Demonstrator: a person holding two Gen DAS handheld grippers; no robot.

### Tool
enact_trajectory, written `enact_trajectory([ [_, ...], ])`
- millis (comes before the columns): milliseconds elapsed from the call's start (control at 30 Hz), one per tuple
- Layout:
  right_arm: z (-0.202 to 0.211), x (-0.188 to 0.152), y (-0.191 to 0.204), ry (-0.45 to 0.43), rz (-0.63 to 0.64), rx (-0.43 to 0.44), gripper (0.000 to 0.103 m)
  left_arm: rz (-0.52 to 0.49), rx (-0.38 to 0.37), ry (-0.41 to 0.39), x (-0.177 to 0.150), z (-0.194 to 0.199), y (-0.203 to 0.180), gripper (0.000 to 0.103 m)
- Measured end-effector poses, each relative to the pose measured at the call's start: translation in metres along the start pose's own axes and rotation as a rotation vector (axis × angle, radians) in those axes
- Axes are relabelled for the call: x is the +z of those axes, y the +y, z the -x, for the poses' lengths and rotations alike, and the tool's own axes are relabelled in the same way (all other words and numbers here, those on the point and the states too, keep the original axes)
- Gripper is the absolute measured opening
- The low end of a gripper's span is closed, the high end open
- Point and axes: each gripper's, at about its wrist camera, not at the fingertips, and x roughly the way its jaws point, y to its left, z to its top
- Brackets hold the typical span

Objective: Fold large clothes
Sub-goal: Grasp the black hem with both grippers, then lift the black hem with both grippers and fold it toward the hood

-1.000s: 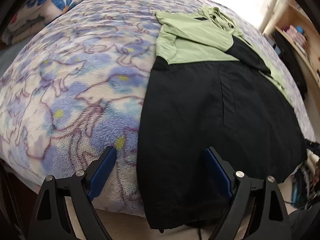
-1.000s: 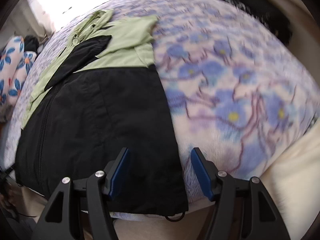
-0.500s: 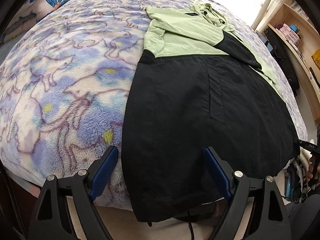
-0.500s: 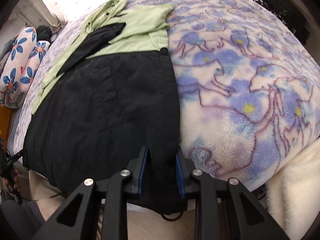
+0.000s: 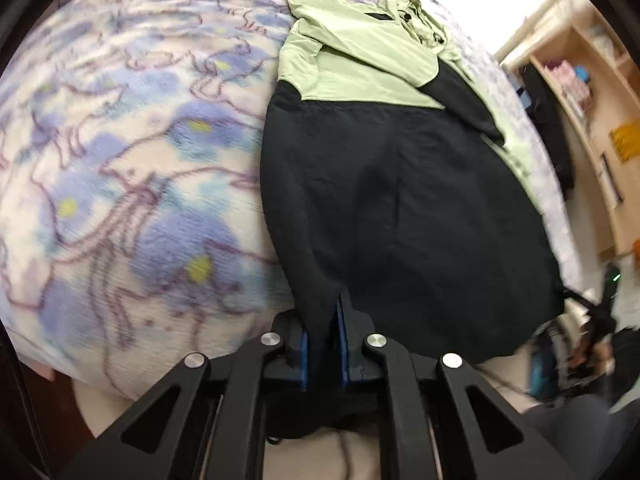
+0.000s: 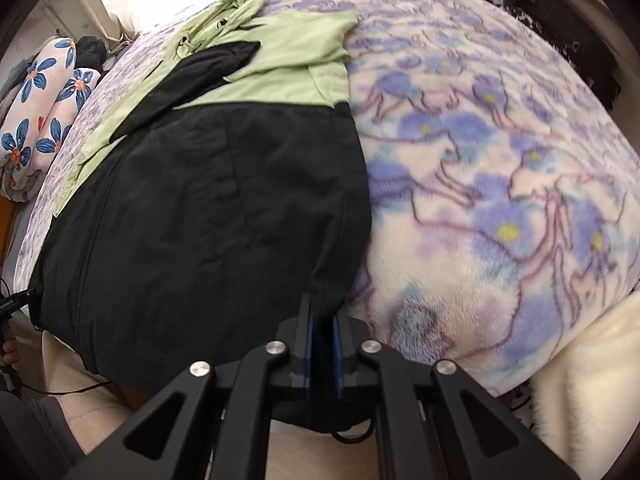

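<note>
A large black and light-green jacket (image 5: pixel 400 200) lies flat on a bed, its green shoulders and hood at the far end, sleeves folded across the chest. It also shows in the right wrist view (image 6: pixel 208 208). My left gripper (image 5: pixel 323 344) is shut on the jacket's near hem at its left corner. My right gripper (image 6: pixel 322 352) is shut on the near hem at its right corner. The hem hangs over the bed's near edge.
The bed is covered by a fleece blanket with blue flowers (image 5: pixel 140 160), also in the right wrist view (image 6: pixel 500 168). Floral pillows (image 6: pixel 36 120) lie at the far left. Wooden shelves (image 5: pixel 592 120) stand at the right. A cord hangs under the hem (image 6: pixel 352 434).
The right gripper closed on the hem's right corner half a second ago and still holds it. The left gripper, open until then, has now closed on the left corner.
</note>
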Motion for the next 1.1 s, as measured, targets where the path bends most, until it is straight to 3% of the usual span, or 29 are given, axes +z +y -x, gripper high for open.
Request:
enact_trajectory([
  [133, 0.022, 0.019, 0.004, -0.088, -0.029, 0.072, 0.004, 0.034, -0.099, -0.019, 0.009, 0.006, -0.015, 0.004],
  [367, 0.052, 0.08, 0.005, -0.256, -0.123, 0.197, 0.004, 0.099, -0.243, -0.252, 0.064, 0.052, -0.041, 0.003],
  [567, 0.046, 0.154, -0.004, -0.32, -0.245, 0.277, 0.004, 0.202, -0.227, -0.326, 0.138, 0.058, -0.035, 0.003],
  [767, 0.011, 0.241, -0.011, -0.306, -0.328, 0.298, 0.006, 0.274, -0.174, -0.372, 0.235, 0.035, -0.025, 0.006],
  [800, 0.003, 0.255, -0.012, -0.297, -0.339, 0.297, 0.01, 0.289, -0.159, -0.367, 0.248, 0.027, -0.022, 0.01],
  [833, -0.006, 0.269, -0.014, -0.284, -0.361, 0.294, 0.011, 0.304, -0.136, -0.365, 0.261, 0.018, -0.021, 0.02],
  [867, -0.014, 0.278, -0.015, -0.27, -0.375, 0.297, 0.018, 0.318, -0.104, -0.371, 0.273, 0.011, -0.02, 0.039],
  [900, -0.021, 0.286, -0.016, -0.259, -0.385, 0.292, 0.031, 0.33, -0.07, -0.382, 0.285, 0.003, -0.018, 0.05],
  [933, -0.027, 0.291, -0.017, -0.254, -0.39, 0.282, 0.038, 0.34, -0.048, -0.391, 0.292, -0.003, -0.016, 0.07],
  [967, -0.033, 0.294, -0.018, -0.256, -0.391, 0.266, 0.047, 0.35, -0.028, -0.397, 0.299, -0.01, -0.013, 0.075],
  [1100, -0.059, 0.299, -0.024, -0.234, -0.374, 0.21, 0.048, 0.329, 0.02, -0.35, 0.316, -0.042, -0.005, 0.075],
])
